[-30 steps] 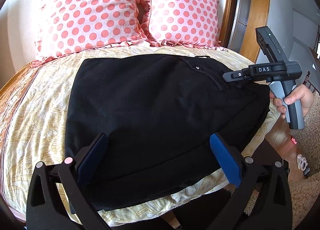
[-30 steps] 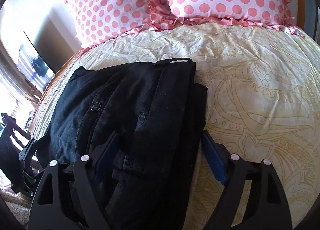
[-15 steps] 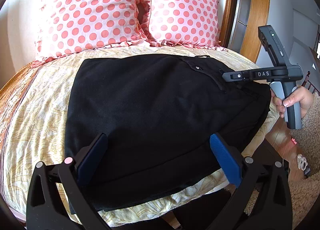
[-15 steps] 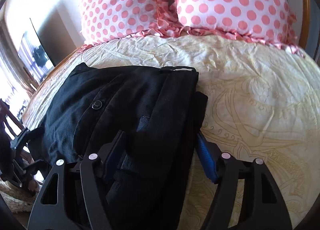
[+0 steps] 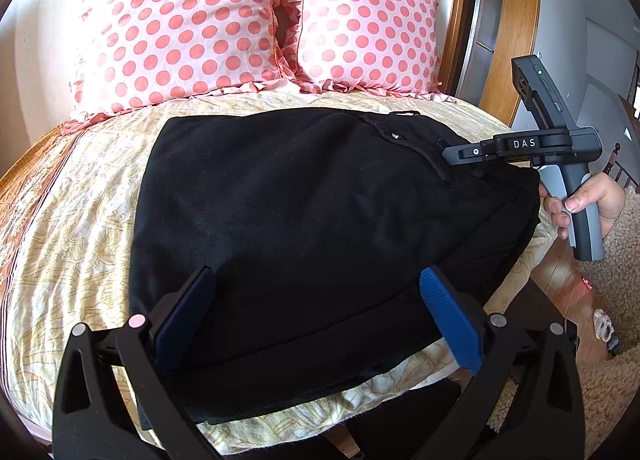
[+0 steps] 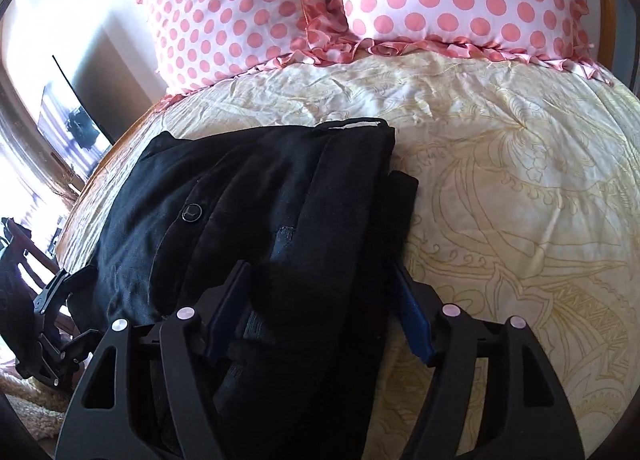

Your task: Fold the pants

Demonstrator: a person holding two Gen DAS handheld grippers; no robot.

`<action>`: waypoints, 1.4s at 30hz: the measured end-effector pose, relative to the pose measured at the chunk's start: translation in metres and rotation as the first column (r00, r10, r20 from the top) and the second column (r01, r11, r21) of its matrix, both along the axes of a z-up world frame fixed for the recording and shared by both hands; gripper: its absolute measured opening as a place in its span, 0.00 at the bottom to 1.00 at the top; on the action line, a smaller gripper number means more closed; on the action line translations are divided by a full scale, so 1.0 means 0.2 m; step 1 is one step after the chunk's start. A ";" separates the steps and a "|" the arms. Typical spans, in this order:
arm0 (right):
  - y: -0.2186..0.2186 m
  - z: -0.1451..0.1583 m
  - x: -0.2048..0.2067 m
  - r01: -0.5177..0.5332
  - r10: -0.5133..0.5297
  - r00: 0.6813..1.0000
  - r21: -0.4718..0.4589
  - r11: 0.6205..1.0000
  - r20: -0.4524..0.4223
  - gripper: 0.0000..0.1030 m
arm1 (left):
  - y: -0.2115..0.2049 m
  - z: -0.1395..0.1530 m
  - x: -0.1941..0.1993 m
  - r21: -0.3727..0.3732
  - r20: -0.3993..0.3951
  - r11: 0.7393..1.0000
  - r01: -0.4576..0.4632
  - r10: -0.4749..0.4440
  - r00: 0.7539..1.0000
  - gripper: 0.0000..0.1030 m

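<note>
Black pants [image 5: 312, 219] lie folded in a broad stack on the cream bedspread [image 5: 80, 240]; the waistband with a button [image 6: 191, 213] is at the right end. My left gripper [image 5: 316, 284] is open, its blue pads straddling the near folded edge just above the cloth. My right gripper [image 6: 320, 280] is open, with its jaws on either side of the waistband end of the pants [image 6: 280, 199]. It shows in the left wrist view [image 5: 452, 151] at the pants' right edge, held by a hand. The left gripper shows at the lower left of the right wrist view [image 6: 52, 324].
Two pink polka-dot pillows [image 5: 180, 27] [image 5: 368, 23] stand against the headboard behind the pants. The bed's near edge drops to a wooden floor [image 5: 560, 272] and shaggy rug [image 5: 624, 280] on the right. A TV [image 6: 72, 127] stands left of the bed.
The right gripper has moved forward along the waistband end, and its jaws have narrowed around the cloth. The left gripper and the pants have stayed still.
</note>
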State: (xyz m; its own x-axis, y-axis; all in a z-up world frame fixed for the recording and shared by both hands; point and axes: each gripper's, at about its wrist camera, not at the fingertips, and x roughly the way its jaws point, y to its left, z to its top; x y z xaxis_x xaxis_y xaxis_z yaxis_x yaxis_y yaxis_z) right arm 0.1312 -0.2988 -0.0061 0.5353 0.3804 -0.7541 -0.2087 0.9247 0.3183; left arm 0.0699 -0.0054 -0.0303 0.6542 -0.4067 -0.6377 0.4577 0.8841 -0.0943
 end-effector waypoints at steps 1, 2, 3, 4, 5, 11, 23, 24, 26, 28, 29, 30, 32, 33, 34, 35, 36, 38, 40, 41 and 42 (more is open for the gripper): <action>0.01 0.01 -0.01 -0.012 0.012 1.000 -0.001 1.000 0.012 0.60 | 0.00 0.00 0.00 0.000 0.000 1.000 0.000 0.000 1.000 0.98; 0.03 0.02 -0.02 -0.029 0.029 0.999 -0.008 1.000 0.036 0.50 | 0.00 0.00 0.00 -0.001 -0.001 1.000 -0.001 0.001 1.000 0.98; 0.04 0.03 -0.04 -0.040 0.042 0.998 -0.030 0.999 0.054 0.48 | 0.00 0.00 0.00 -0.004 -0.002 1.000 -0.001 0.001 1.000 0.98; 0.06 0.04 -0.04 -0.049 0.053 0.996 -0.056 0.997 0.065 0.46 | 0.00 0.00 0.00 -0.006 -0.004 1.000 -0.001 0.001 1.000 0.98; 0.07 0.05 -0.04 -0.050 0.055 0.996 -0.069 0.996 0.068 0.46 | 0.01 0.00 0.00 -0.011 -0.007 1.000 -0.002 0.001 1.000 0.98; 0.02 0.04 -0.03 -0.023 0.023 0.997 0.005 1.000 0.068 0.31 | 0.03 0.04 0.02 -0.054 -0.048 0.999 -0.003 0.000 0.999 0.98; 0.16 0.21 -0.15 -0.127 0.134 0.964 -0.045 0.991 0.231 0.21 | 0.51 0.23 0.42 -0.285 -0.270 0.926 -0.247 0.170 0.948 0.96; 0.16 0.21 -0.16 -0.131 0.139 0.963 -0.048 0.990 0.233 0.21 | 0.52 0.22 0.46 -0.286 -0.295 0.925 -0.249 0.162 0.942 0.94; 0.16 0.21 -0.15 -0.126 0.134 0.965 -0.048 0.991 0.225 0.21 | 0.52 0.17 0.55 -0.276 -0.367 0.926 -0.258 0.147 0.919 0.80; 0.15 0.20 -0.15 -0.119 0.124 0.968 -0.037 0.992 0.220 0.21 | 0.51 0.10 0.60 -0.292 -0.436 0.921 -0.257 0.111 0.893 0.73; 0.14 0.19 -0.15 -0.117 0.121 0.969 -0.030 0.993 0.217 0.21 | 0.50 0.07 0.63 -0.295 -0.471 0.918 -0.264 0.101 0.876 0.71; 0.14 0.19 -0.15 -0.115 0.118 0.969 -0.028 0.993 0.217 0.21 | 0.50 0.05 0.65 -0.292 -0.494 0.917 -0.273 0.100 0.864 0.71; 0.14 0.18 -0.15 -0.115 0.116 0.969 -0.021 0.993 0.216 0.21 | 0.50 0.03 0.66 -0.283 -0.500 0.916 -0.283 0.111 0.859 0.71; 0.13 0.18 -0.15 -0.115 0.116 0.970 -0.019 0.993 0.216 0.21 | 0.50 0.03 0.67 -0.285 -0.503 0.917 -0.278 0.104 0.858 0.71; 0.13 0.18 -0.15 -0.114 0.115 0.970 -0.017 0.993 0.214 0.21 | 0.50 0.03 0.67 -0.287 -0.509 0.916 -0.280 0.102 0.855 0.71; 0.13 0.18 -0.15 -0.113 0.114 0.970 -0.015 0.993 0.213 0.21 | 0.50 0.03 0.67 -0.284 -0.519 0.911 -0.297 0.114 0.847 0.70; 0.13 0.18 -0.14 -0.114 0.114 0.971 -0.010 0.993 0.212 0.21 | 0.51 0.03 0.68 -0.290 -0.526 0.906 -0.308 0.118 0.842 0.70; 0.12 0.17 -0.14 -0.113 0.111 0.971 -0.003 0.994 0.211 0.21 | 0.54 0.03 0.69 -0.300 -0.538 0.899 -0.318 0.116 0.835 0.70; 0.11 0.16 -0.14 -0.111 0.107 0.973 0.006 0.994 0.206 0.21 | 0.54 0.03 0.69 -0.297 -0.539 0.902 -0.314 0.113 0.835 0.70; 0.11 0.16 -0.13 -0.109 0.104 0.973 0.012 0.994 0.204 0.21 | 0.53 0.03 0.69 -0.294 -0.537 0.904 -0.310 0.112 0.836 0.70; 0.10 0.16 -0.13 -0.106 0.100 0.974 0.021 0.994 0.202 0.21 | 0.52 0.03 0.70 -0.293 -0.536 0.906 -0.306 0.109 0.837 0.70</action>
